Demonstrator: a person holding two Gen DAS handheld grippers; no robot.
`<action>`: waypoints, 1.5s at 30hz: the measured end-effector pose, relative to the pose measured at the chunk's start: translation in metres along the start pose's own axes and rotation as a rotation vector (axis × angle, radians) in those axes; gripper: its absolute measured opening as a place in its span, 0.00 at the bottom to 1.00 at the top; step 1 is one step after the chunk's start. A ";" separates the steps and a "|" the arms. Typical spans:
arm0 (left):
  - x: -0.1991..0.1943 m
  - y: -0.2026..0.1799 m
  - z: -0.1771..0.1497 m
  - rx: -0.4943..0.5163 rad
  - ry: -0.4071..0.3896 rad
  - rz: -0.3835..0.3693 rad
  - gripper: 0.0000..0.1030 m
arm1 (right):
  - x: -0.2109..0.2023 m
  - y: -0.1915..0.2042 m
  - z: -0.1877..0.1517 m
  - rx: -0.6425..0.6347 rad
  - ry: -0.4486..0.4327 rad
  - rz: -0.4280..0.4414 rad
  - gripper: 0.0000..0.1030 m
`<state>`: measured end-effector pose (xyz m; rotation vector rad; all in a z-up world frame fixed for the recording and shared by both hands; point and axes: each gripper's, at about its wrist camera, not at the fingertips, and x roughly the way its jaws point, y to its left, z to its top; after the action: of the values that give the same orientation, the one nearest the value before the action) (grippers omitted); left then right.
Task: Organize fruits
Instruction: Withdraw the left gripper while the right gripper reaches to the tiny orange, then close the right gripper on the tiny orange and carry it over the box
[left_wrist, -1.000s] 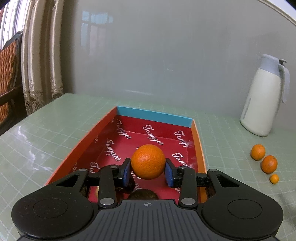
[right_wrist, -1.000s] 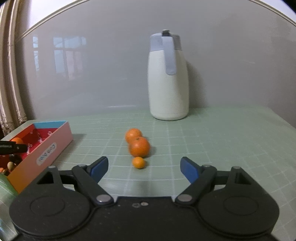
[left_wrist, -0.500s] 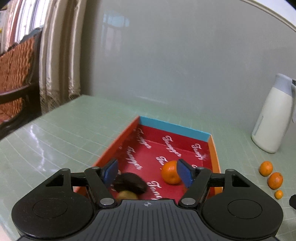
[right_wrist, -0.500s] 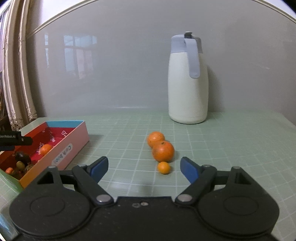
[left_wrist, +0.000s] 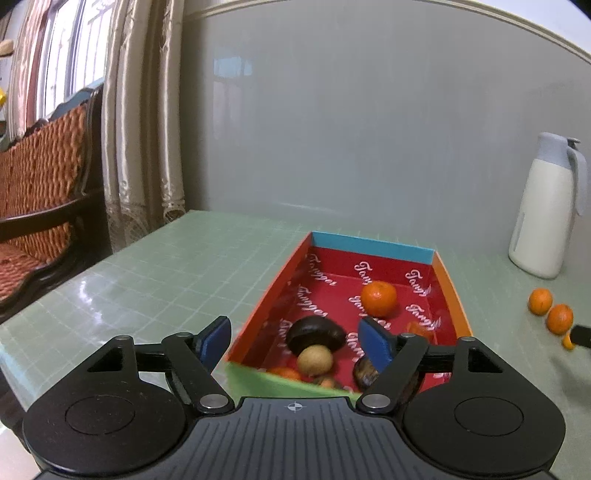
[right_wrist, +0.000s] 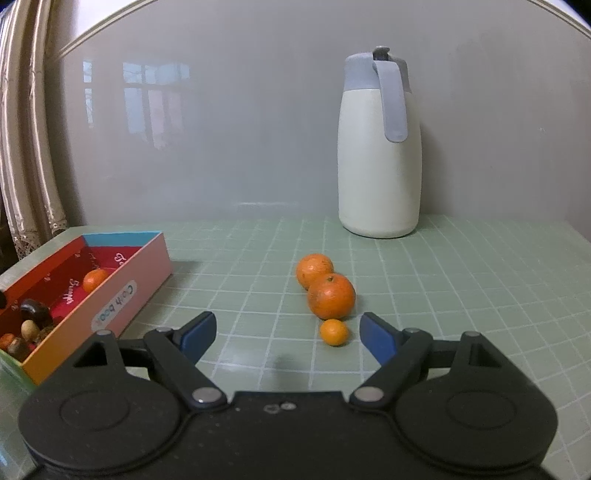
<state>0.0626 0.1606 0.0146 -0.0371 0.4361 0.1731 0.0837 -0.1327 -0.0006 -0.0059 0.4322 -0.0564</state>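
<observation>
Outside, three oranges (right_wrist: 330, 297) on table, one orange (left_wrist: 378, 298) in box (left_wrist: 371, 244)

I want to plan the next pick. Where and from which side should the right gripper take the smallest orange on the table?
Probably across the middle of the smallest orange, one pad on its left and one on its right, coming from the near side. It is round, and the bigger orange sits right behind it, so that side is blocked. The right gripper is already open and wider than the fruit.

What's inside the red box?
Inside the red box: an orange, a dark brown fruit, a tan round fruit and small orange pieces. The near corner is hidden behind the left gripper, so more may be there.
</observation>
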 end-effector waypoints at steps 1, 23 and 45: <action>-0.003 0.002 -0.002 0.003 -0.003 0.001 0.74 | 0.002 0.000 0.000 -0.001 0.005 -0.007 0.81; -0.005 0.022 -0.022 -0.017 -0.022 0.009 0.80 | 0.051 -0.021 0.006 0.033 0.154 -0.085 0.48; -0.006 0.025 -0.024 -0.035 -0.030 0.015 0.86 | 0.045 -0.014 0.007 0.003 0.132 -0.052 0.20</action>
<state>0.0426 0.1823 -0.0049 -0.0658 0.4034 0.1957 0.1269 -0.1497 -0.0132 -0.0104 0.5638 -0.1095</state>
